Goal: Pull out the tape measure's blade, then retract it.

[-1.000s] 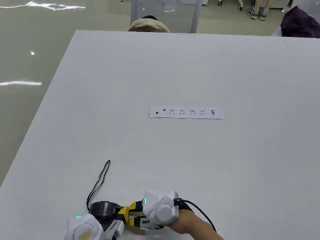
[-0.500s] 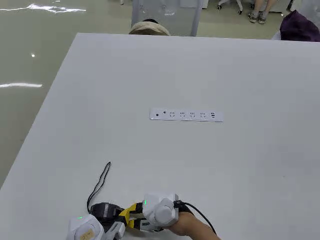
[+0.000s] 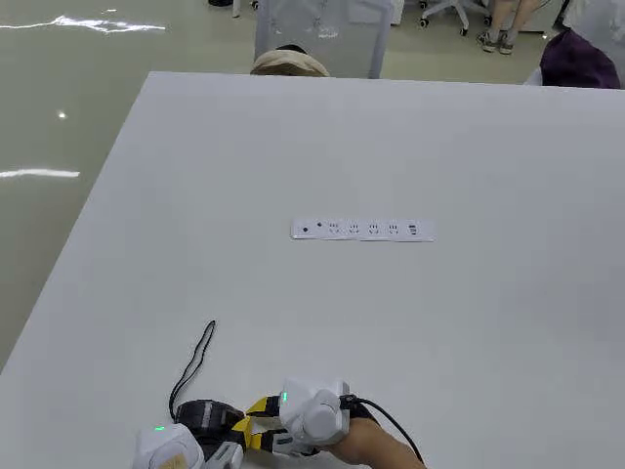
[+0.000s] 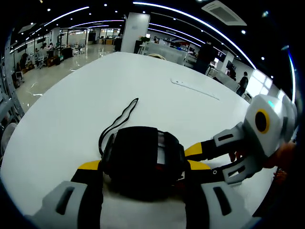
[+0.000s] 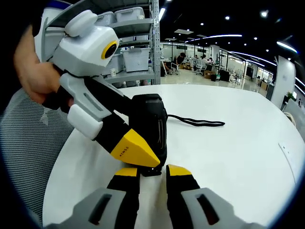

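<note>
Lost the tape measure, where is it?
The tape measure is at the table's near edge in the head view, between the left gripper's fingers, right gripper alongside.

Tape measure [image 4: 143, 160]: matt black plastic. Strap [image 4: 119, 119]: thin black cord. Table [image 3: 391, 322]: smooth, matt white. Floor [image 3: 59, 117]: glossy, mirrors lights.

White power strip [image 3: 362, 230] flat on white table [image 3: 488, 342], grey chair [image 3: 317, 34] beyond
</note>
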A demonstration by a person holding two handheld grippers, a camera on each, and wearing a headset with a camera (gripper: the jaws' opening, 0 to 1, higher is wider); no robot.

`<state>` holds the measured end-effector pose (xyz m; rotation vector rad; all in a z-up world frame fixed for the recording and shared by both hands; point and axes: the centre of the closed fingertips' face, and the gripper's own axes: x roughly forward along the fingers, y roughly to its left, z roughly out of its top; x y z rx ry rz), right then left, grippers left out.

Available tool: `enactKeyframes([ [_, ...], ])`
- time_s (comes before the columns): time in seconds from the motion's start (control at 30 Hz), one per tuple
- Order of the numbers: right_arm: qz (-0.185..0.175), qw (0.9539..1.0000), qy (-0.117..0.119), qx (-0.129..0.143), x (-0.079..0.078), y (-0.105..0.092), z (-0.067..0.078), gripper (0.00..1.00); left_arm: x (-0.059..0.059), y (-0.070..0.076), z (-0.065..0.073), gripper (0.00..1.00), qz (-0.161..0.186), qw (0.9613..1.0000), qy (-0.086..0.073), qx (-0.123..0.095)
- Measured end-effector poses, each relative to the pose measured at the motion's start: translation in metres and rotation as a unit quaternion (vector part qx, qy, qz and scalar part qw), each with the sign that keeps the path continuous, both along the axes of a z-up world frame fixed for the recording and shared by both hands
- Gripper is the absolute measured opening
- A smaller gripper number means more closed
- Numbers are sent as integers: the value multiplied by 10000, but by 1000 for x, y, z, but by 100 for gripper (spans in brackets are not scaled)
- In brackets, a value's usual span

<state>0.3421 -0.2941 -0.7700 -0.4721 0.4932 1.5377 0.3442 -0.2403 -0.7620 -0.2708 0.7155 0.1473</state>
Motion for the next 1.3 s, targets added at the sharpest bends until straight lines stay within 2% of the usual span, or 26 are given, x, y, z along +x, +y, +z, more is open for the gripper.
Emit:
enactKeyframes([
  [0.17, -36, 10000, -48, -9, -1, -2, 2, 22, -1, 3, 4, 71, -70, 10000, -41, -3],
  [0.47, -204, 9998, -54, -33, -2, -12, 7, 25, -3, 2, 13, 76, -441, 9987, -234, 51],
  [0.57, -375, 9993, 6, -56, 0, -17, 9, 29, -2, -1, 19, 79, -647, 9973, -358, 29],
  [0.73, -534, 9986, -34, -51, -2, -26, 16, 32, -7, -4, 26, 80, -1076, 9932, -417, 131],
  [0.8, -647, 9979, -31, -70, -3, -30, 20, 35, -8, -6, 29, 81, -1205, 9917, -432, 88],
  [0.93, -882, 9961, -29, -88, -3, -42, 25, 40, -8, -10, 39, 82, -1772, 9822, -528, 330],
  [0.97, -924, 9957, -45, -71, -4, -44, 28, 40, -8, -9, 40, 83, -1779, 9821, -517, 325],
  [1.07, -1129, 9936, -43, -66, -3, -54, 33, 42, -7, -11, 46, 86, -2044, 9764, -599, 362],
  [1.1, -1198, 9928, -34, -82, -4, -57, 35, 44, -7, -13, 49, 87, -2246, 9715, -627, 420],
  [1.17, -1310, 9913, -2, -99, -5, -64, 37, 48, -9, -14, 51, 88, -2379, 9684, -631, 415],
  [1.2, -1387, 9903, -9, -85, -6, -69, 40, 49, -11, -15, 52, 88, -2510, 9651, -617, 428],
  [1.3, -1573, 9875, -40, -43, -6, -81, 46, 50, -13, -14, 56, 90, -2579, 9636, -628, 321],
])
